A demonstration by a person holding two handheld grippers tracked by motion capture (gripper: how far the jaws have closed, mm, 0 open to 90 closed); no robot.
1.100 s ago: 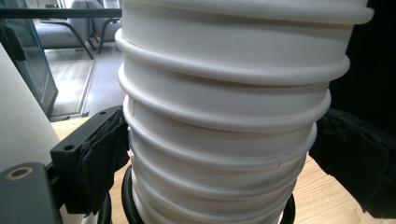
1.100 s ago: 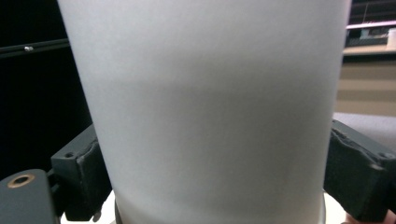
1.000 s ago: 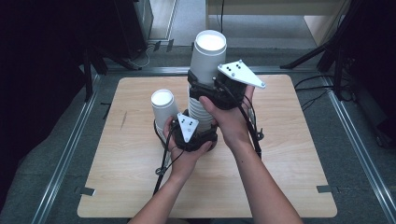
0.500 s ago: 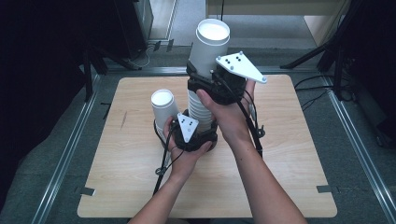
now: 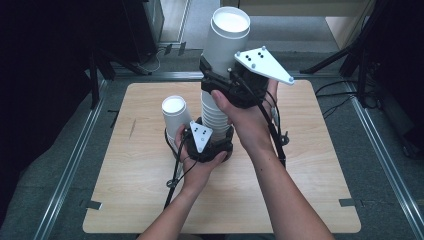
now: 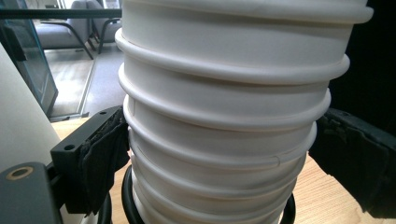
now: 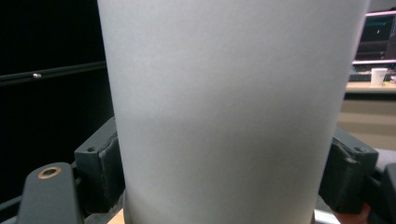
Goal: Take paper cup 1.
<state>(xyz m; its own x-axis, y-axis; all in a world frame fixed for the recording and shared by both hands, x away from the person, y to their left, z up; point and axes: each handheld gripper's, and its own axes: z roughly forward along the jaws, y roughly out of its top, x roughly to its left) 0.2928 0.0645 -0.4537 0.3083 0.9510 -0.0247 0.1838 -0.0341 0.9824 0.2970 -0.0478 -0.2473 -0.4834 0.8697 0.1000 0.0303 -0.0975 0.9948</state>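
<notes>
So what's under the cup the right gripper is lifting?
The cup sits atop a nested stack that the left gripper clamps low down. Stacked rims show there; the stack's base and the table under it are hidden.

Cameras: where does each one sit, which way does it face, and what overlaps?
High view: above the table, looking down; both forearms show.
Left gripper view: on the left gripper, facing the cup stack; black jaws show.
Right gripper view: on the right gripper, facing the top cup.
Shared: the cup stack, high and left views.

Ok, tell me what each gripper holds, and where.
Left gripper clamps the cup stack low down; right gripper has just closed on the top cup's wall.
</notes>
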